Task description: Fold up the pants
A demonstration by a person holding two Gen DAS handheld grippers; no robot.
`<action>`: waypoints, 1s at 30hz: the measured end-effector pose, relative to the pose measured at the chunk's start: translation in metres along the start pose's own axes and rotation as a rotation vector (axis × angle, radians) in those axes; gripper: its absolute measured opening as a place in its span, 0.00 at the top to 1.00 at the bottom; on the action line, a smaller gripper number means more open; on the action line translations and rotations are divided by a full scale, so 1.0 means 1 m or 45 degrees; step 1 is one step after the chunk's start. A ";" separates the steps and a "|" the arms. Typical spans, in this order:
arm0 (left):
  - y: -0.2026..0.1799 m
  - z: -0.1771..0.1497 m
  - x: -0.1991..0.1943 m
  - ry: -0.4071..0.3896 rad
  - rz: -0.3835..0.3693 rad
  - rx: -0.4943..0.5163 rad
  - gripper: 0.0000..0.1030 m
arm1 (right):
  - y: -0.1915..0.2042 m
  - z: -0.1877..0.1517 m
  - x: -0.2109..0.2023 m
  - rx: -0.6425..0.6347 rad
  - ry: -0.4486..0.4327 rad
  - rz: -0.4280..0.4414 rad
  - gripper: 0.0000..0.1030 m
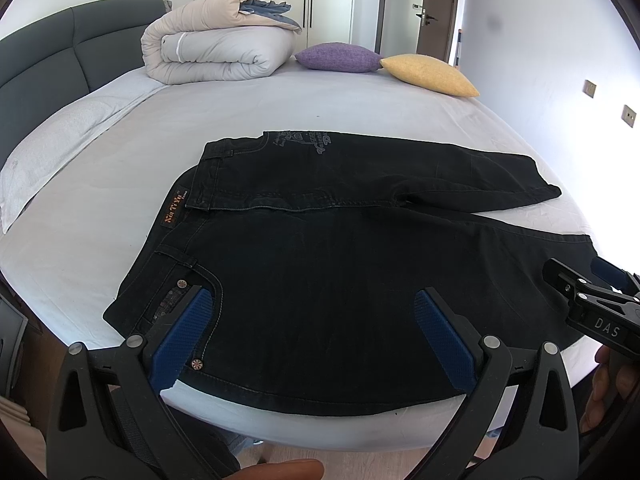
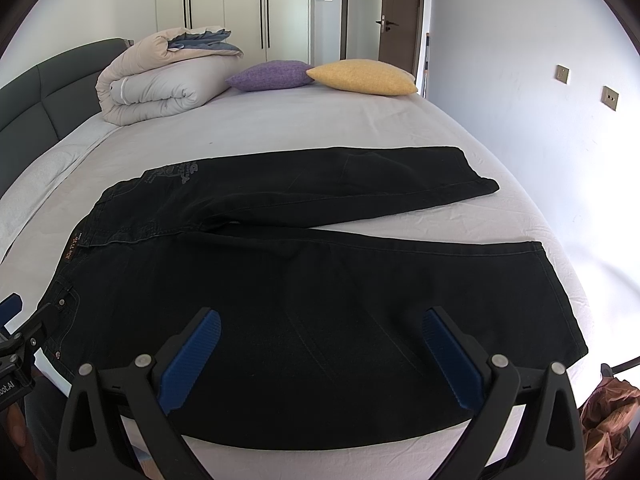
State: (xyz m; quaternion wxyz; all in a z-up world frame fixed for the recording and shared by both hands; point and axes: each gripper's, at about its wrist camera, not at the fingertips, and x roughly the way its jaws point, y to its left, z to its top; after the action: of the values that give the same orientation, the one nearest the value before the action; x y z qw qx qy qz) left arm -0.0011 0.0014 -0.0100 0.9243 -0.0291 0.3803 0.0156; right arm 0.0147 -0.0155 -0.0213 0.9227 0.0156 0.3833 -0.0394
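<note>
From the left wrist view, black pants (image 1: 320, 272) lie flat on the bed (image 1: 280, 104), waistband to the left, legs running right and parted at the hems. Left gripper (image 1: 312, 320) hovers over the near hip and pocket, fingers (image 1: 188, 328) spread wide, holding nothing. Right gripper (image 1: 592, 304) enters at the right edge; its opening cannot be judged here.

From the right wrist view, right gripper (image 2: 320, 344) hangs above the near leg, fingers (image 2: 448, 352) wide apart and empty. A rolled duvet (image 2: 156, 84), purple cushion (image 2: 272, 75) and yellow cushion (image 2: 360, 77) sit at the far end.
</note>
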 end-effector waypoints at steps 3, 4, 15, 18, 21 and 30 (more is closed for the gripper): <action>-0.001 -0.002 0.001 0.001 -0.002 -0.001 0.00 | 0.000 0.000 0.000 0.000 0.000 0.000 0.00; -0.001 -0.003 0.001 0.000 -0.002 -0.001 0.00 | 0.000 0.000 0.000 0.000 0.000 0.000 0.00; 0.000 -0.003 0.001 0.002 -0.003 -0.003 0.00 | 0.001 0.000 0.000 0.000 0.002 0.000 0.00; -0.001 -0.003 0.001 0.002 -0.004 -0.002 0.00 | 0.001 0.000 0.000 0.001 0.002 0.000 0.00; 0.000 -0.005 0.002 0.002 -0.009 -0.003 0.00 | 0.002 0.000 0.000 -0.001 0.000 0.002 0.00; -0.002 -0.006 0.001 -0.004 0.023 0.009 0.00 | 0.005 -0.002 0.001 0.000 0.002 0.007 0.00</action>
State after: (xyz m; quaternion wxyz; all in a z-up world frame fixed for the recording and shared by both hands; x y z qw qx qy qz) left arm -0.0040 -0.0007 -0.0148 0.9248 -0.0223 0.3791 0.0226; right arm 0.0141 -0.0109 -0.0232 0.9225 0.0164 0.3839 -0.0369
